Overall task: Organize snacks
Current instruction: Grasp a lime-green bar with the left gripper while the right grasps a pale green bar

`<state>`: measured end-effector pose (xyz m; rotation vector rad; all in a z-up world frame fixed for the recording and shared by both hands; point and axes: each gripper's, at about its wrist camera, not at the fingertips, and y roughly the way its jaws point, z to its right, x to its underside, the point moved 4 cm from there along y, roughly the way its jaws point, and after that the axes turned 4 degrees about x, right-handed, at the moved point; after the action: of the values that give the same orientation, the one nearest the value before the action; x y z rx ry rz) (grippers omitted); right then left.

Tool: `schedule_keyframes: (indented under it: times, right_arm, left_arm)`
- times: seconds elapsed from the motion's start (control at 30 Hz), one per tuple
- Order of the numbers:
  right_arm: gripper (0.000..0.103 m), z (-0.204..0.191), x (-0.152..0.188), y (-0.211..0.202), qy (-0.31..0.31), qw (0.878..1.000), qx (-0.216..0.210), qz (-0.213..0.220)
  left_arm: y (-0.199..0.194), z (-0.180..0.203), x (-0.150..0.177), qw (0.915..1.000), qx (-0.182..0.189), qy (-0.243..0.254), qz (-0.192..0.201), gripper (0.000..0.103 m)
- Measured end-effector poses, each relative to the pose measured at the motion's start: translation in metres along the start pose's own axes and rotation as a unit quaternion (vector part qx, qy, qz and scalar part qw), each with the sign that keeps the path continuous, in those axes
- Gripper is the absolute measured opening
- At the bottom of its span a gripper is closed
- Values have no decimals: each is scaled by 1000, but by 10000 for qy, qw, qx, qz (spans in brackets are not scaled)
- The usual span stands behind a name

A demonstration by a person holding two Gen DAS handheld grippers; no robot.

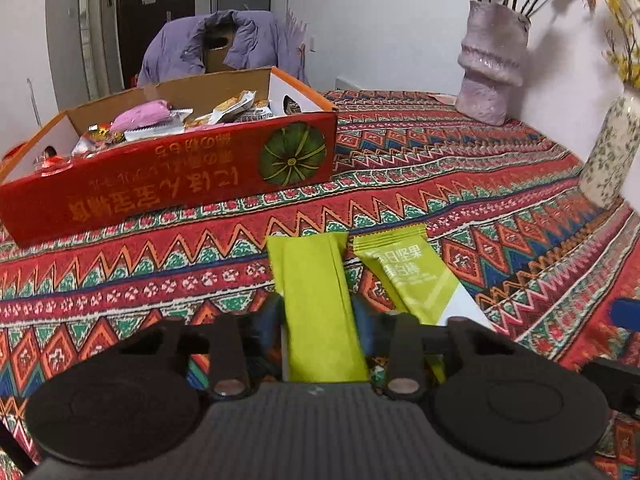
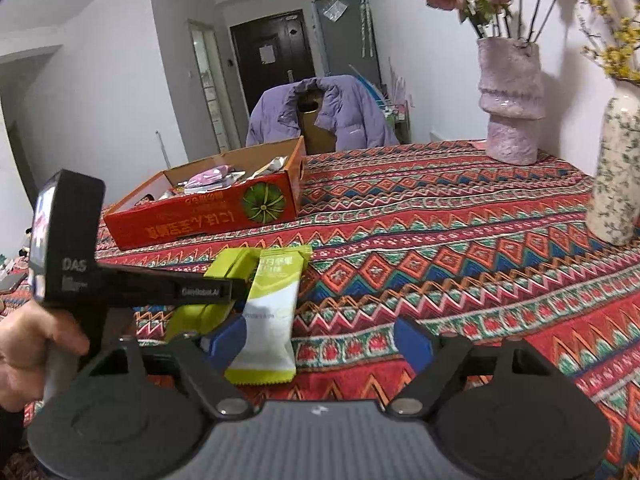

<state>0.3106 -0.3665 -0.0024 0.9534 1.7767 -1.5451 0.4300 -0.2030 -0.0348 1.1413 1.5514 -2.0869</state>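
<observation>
Lime-green snack bar (image 1: 316, 304) sits pinched between the left gripper (image 1: 318, 312) fingers, long axis running straight ahead along them, plain back side up. Second bar (image 1: 412, 276) lies just right of those fingers, printed face up, green fading to white. Right gripper (image 2: 324, 344) fingers stand apart, nothing between them. Red snack box (image 1: 168, 176) sits ahead-left on the patterned surface (image 1: 460, 184), open cloth in between.

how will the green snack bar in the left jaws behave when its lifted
Probably light: the green snack bar is a slim single-serve wrapper. Its glossy film could slip, though the left gripper is shut across it. It juts out straight, so likely fairly stiff.
</observation>
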Motion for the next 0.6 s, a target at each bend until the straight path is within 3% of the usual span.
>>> schedule_keyframes:
  times: [0.13,0.2,0.37,0.4,0.47,0.6]
  right_arm:
    - [74,-16,-6,30,-199,9992,-281,-177]
    - [68,-25,-8,49,-247,9987,-332,-295]
    - [66,-51,-9,89,-663,9962,-252,-505]
    - [61,-55,-8,91,-776,9959,-131,-452]
    - [42,-62,-10,92,-869,9953,72,-428]
    - [38,-75,-4,70,-942,9948,13,-389]
  left_arm:
    - [-31,-32,7,9991,-97,-411,102,35]
    - [-52,-54,13,9976,-282,-618,137,34]
    - [-110,-101,29,9925,-742,-902,367,34]
    - [-122,-108,33,9915,-804,-927,435,34]
    - [-140,-115,40,9907,-895,-891,501,34]
    - [-171,-117,52,9900,-901,-842,681,34]
